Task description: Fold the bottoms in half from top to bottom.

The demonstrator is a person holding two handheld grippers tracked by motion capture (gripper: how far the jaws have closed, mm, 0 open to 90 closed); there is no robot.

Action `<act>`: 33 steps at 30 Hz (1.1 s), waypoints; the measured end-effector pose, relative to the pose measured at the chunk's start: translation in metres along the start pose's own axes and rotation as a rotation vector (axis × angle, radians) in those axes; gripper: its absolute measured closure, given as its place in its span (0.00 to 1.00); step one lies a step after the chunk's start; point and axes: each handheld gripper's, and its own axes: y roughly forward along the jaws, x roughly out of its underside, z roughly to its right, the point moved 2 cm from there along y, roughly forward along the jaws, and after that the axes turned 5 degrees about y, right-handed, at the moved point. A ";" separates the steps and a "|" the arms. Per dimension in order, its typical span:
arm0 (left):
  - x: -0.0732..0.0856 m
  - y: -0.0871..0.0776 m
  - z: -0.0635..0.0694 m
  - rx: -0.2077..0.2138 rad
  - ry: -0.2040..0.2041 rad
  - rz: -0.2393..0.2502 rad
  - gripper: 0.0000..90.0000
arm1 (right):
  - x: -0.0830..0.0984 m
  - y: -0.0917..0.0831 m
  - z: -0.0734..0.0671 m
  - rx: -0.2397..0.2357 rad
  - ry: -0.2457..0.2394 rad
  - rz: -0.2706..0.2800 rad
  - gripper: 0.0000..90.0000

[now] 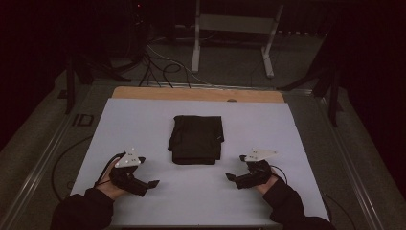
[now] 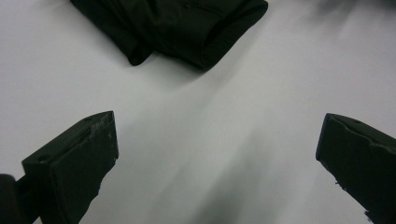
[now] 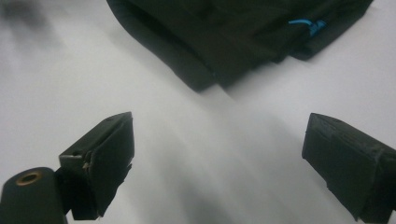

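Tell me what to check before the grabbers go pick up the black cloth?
1. Left gripper open: ok, jaws stand wide apart.
2. Right gripper open: ok, jaws wide apart.
3. Both grippers empty: ok, bare white table between the jaws.
4. Black folded cloth lying flat, between the grippers: ok.
5. Grippers touching the cloth: not yet, both are apart from it.
6. Blue loop on the cloth, free or stitched: cannot tell.

Folded black garment [image 2: 173, 28], far end cropped
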 end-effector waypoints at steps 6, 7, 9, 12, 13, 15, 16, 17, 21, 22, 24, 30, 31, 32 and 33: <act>0.009 -0.009 0.000 -0.016 -0.026 -0.003 0.00 | 0.011 -0.015 0.001 0.020 0.000 0.000 0.10; 0.011 -0.011 0.000 -0.023 -0.026 -0.007 0.00 | 0.013 -0.017 0.001 0.021 0.009 0.002 0.10; 0.013 -0.014 -0.001 -0.029 -0.024 -0.017 0.00 | 0.016 -0.021 0.002 0.028 0.003 -0.002 0.10; 0.018 -0.021 -0.002 -0.039 -0.037 -0.023 0.00 | 0.021 -0.028 0.003 0.034 0.020 -0.004 0.10; 0.019 -0.022 -0.003 -0.044 -0.034 -0.027 0.00 | 0.023 -0.030 0.004 0.047 0.021 0.003 0.10; 0.023 -0.025 -0.004 -0.056 -0.031 -0.044 0.00 | 0.026 -0.035 0.006 0.049 0.031 0.010 0.10; 0.024 -0.026 -0.004 -0.060 -0.032 -0.049 0.00 | 0.027 -0.037 0.007 0.055 0.038 0.010 0.10; 0.025 -0.027 -0.005 -0.062 -0.033 -0.051 0.00 | 0.029 -0.038 0.008 0.059 0.041 0.009 0.10; 0.030 -0.030 -0.005 -0.066 -0.047 -0.053 0.00 | 0.035 -0.045 0.011 0.075 0.051 0.004 0.10; 0.030 -0.031 -0.006 -0.065 -0.046 -0.055 0.00 | 0.037 -0.047 0.012 0.078 0.052 0.006 0.10; 0.032 -0.032 -0.006 -0.068 -0.049 -0.052 0.00 | 0.039 -0.049 0.013 0.088 0.048 0.003 0.10; 0.031 -0.032 -0.002 -0.071 -0.043 -0.041 0.00 | 0.041 -0.052 0.013 0.094 0.058 0.007 0.10; 0.031 -0.031 -0.002 -0.072 -0.042 -0.040 0.00 | 0.041 -0.051 0.014 0.097 0.048 0.005 0.10; 0.030 -0.031 -0.001 -0.076 -0.042 -0.038 0.00 | 0.041 -0.051 0.014 0.099 0.043 0.003 0.10; 0.030 -0.030 -0.001 -0.076 -0.043 -0.040 0.00 | 0.041 -0.050 0.014 0.100 0.038 0.004 0.10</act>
